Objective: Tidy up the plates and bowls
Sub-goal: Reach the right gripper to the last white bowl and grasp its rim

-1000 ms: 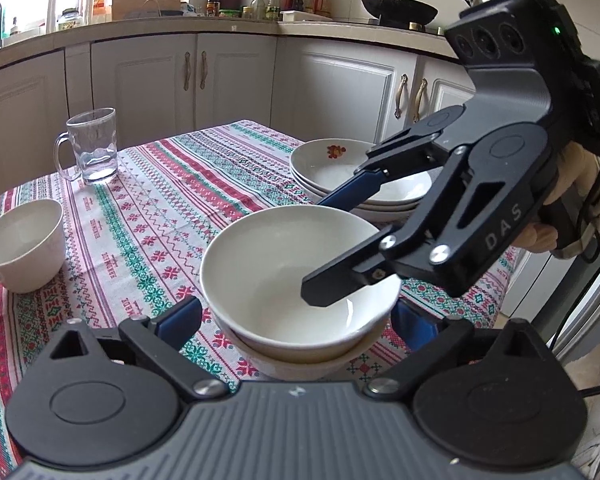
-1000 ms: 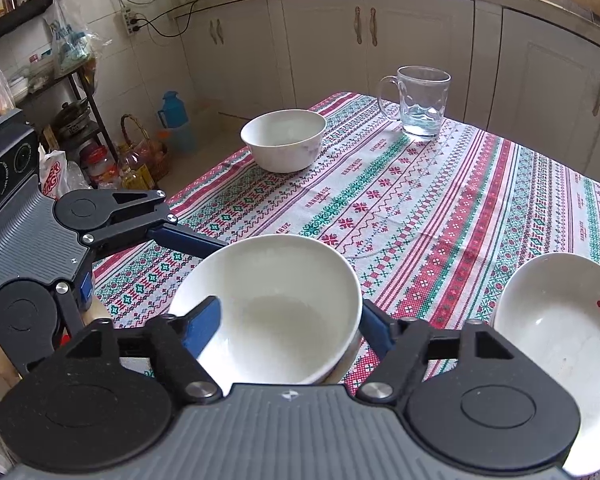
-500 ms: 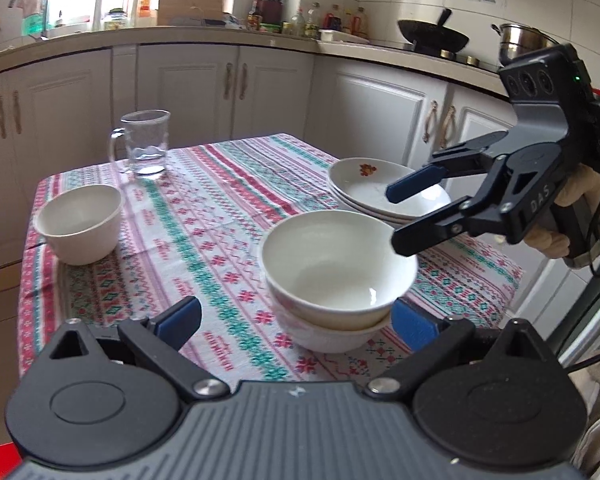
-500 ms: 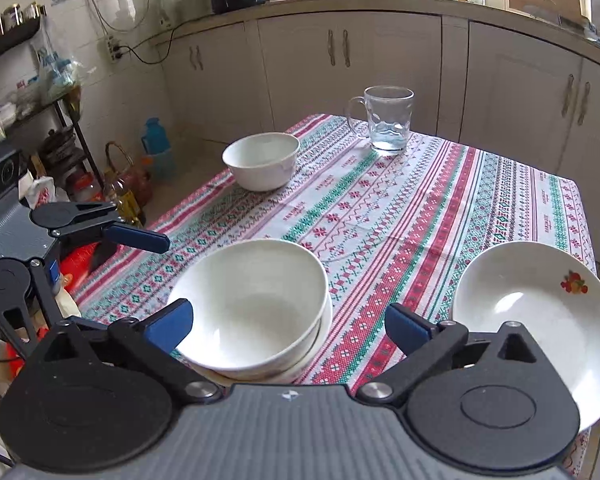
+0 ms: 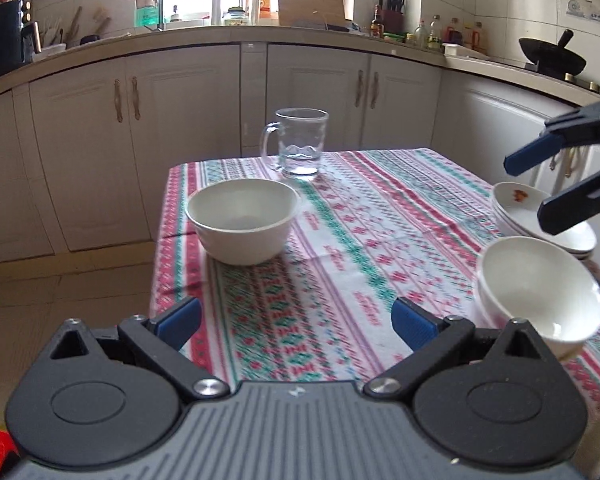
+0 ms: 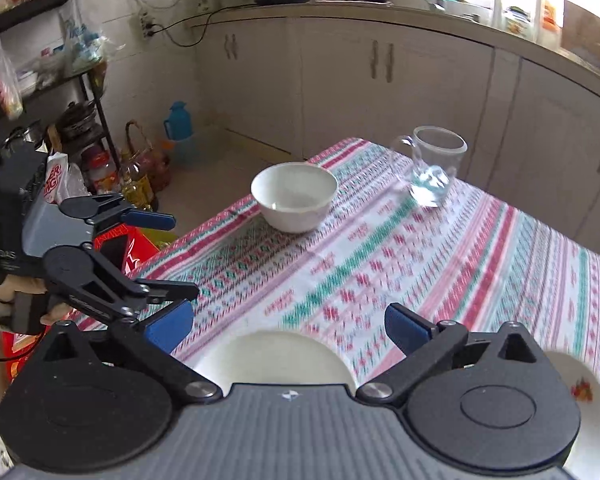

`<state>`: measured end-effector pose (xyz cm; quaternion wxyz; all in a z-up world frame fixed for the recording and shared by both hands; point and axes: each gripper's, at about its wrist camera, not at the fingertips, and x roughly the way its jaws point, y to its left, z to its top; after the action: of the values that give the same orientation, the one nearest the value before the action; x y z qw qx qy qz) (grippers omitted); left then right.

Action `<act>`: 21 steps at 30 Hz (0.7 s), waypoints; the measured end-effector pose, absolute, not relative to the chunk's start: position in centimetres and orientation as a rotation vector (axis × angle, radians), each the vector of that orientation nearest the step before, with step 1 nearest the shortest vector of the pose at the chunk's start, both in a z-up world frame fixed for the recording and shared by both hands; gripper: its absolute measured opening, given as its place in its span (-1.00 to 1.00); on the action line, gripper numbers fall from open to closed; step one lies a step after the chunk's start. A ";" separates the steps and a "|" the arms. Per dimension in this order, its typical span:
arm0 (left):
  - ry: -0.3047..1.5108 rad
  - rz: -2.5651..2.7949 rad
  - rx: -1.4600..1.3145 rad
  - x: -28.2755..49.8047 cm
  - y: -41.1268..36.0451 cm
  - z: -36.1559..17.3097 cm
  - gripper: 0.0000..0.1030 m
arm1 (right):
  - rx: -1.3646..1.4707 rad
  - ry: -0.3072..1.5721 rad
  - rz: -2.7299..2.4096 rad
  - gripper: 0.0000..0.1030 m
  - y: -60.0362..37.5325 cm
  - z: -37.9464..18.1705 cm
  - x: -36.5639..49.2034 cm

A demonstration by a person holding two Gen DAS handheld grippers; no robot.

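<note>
Standing empty with jaws spread wide, the left gripper (image 5: 296,320) faces the lone white bowl (image 5: 242,220) across the patterned tablecloth (image 5: 360,264). The right gripper (image 6: 288,326), also wide and empty, hangs above the stacked bowls (image 5: 536,288), beside the plates (image 5: 540,224). A second ago it reached into that top bowl; now it has lifted clear. A glass mug (image 5: 300,144) stands by the kitchen cabinets (image 5: 180,128).
</note>
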<state>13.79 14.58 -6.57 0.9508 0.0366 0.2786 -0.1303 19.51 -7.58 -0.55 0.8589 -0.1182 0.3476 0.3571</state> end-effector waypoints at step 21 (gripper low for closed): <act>0.497 -0.272 0.115 23.1 16.0 -8.8 0.95 | -0.433 0.853 0.904 0.99 2.3 -0.7 33.7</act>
<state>23.07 15.95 -8.80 0.9585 0.0565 0.2452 -0.1341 33.66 2.28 -0.70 0.7913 -0.2011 0.3963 0.4200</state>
